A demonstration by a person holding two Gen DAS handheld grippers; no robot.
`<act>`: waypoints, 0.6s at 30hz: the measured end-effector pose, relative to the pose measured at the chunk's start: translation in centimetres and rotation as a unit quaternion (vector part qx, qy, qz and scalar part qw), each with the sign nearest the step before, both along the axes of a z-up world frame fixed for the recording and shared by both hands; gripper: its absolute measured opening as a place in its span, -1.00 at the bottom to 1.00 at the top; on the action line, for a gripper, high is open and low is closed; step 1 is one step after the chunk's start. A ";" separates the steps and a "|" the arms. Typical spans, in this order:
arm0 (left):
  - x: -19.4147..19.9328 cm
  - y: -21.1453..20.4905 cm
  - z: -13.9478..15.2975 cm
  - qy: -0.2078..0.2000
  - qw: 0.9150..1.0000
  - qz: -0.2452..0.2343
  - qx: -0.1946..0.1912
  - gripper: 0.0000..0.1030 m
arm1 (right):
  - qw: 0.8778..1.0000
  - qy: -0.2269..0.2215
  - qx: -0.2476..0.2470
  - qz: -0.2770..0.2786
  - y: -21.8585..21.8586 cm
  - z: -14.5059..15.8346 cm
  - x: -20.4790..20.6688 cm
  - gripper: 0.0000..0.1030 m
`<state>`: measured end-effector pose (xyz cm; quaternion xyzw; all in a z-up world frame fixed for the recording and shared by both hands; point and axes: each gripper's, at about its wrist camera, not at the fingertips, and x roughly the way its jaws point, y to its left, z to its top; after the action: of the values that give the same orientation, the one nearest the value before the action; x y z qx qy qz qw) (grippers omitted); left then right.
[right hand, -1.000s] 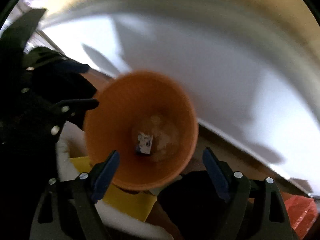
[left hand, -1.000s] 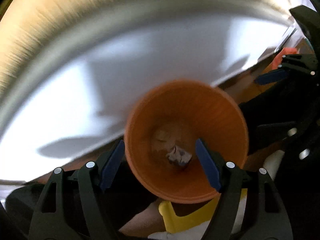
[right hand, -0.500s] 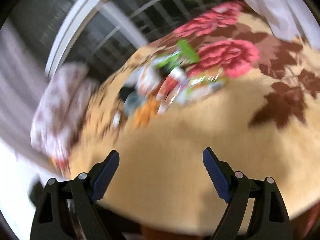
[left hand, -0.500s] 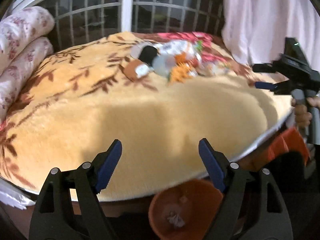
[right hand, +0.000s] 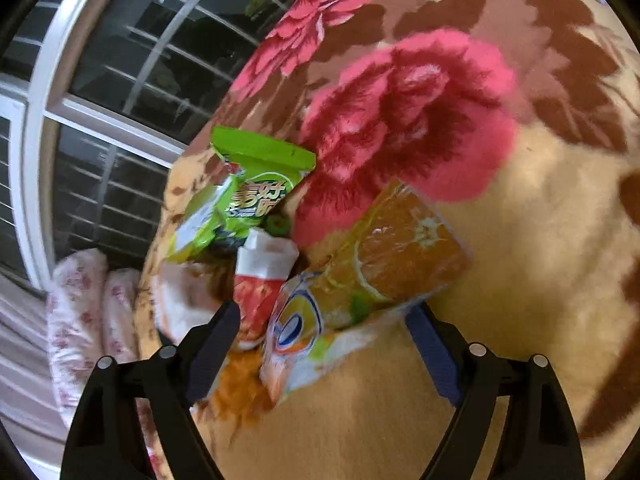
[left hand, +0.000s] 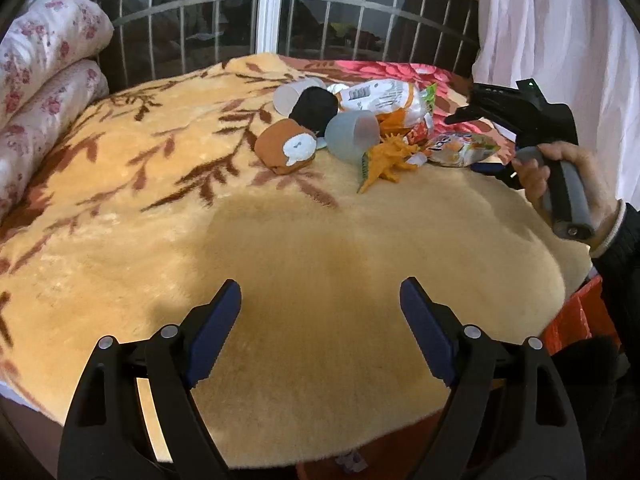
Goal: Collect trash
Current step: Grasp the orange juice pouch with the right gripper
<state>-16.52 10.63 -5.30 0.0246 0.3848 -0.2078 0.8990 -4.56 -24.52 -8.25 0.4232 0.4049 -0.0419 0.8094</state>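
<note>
Green snack bag (right hand: 256, 184) shows clearly only from the right wrist.

Warm indoor light, fisheye bending — right view blurred

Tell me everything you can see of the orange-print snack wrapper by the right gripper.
The orange-print snack wrapper is a glossy, crinkled foil-like pouch with orange slices, a green leaf and a blue-and-white round logo. It looks flat and empty, lying slantwise on the plush blanket, overlapping a red-and-white wrapper. Its near end sits between the right gripper's open jaws, which have just been closing; no pad presses it yet.
</note>
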 end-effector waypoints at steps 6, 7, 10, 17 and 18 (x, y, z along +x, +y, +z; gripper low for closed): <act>2.6 -0.1 0.2 0.010 0.999 0.030 -0.009 0.55 | 0.997 -0.050 -0.060 0.004 1.3 0.9 -1.4 -0.03; 3.4 -0.1 0.3 0.012 0.999 0.036 -0.011 0.55 | 0.994 -0.067 -0.080 0.011 1.7 1.6 -2.3 -0.03; 5.5 -0.8 0.6 0.013 0.999 0.048 -0.005 0.55 | 0.980 -0.126 -0.150 0.042 3.1 4.2 -6.5 -0.03; 8.8 -5.8 2.1 0.003 1.000 0.022 -0.003 0.55 | 0.955 -0.184 -0.225 0.064 4.4 5.8 -14.4 -0.03; 9.3 -7.1 2.2 -0.005 1.000 0.015 0.011 0.55 | 0.953 -0.188 -0.228 0.069 4.6 5.7 -15.1 -0.03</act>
<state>-7.22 3.55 -3.10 0.0297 0.3827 -0.1897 0.9037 -19.66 -19.87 -2.54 0.1986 0.2535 0.0028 0.9467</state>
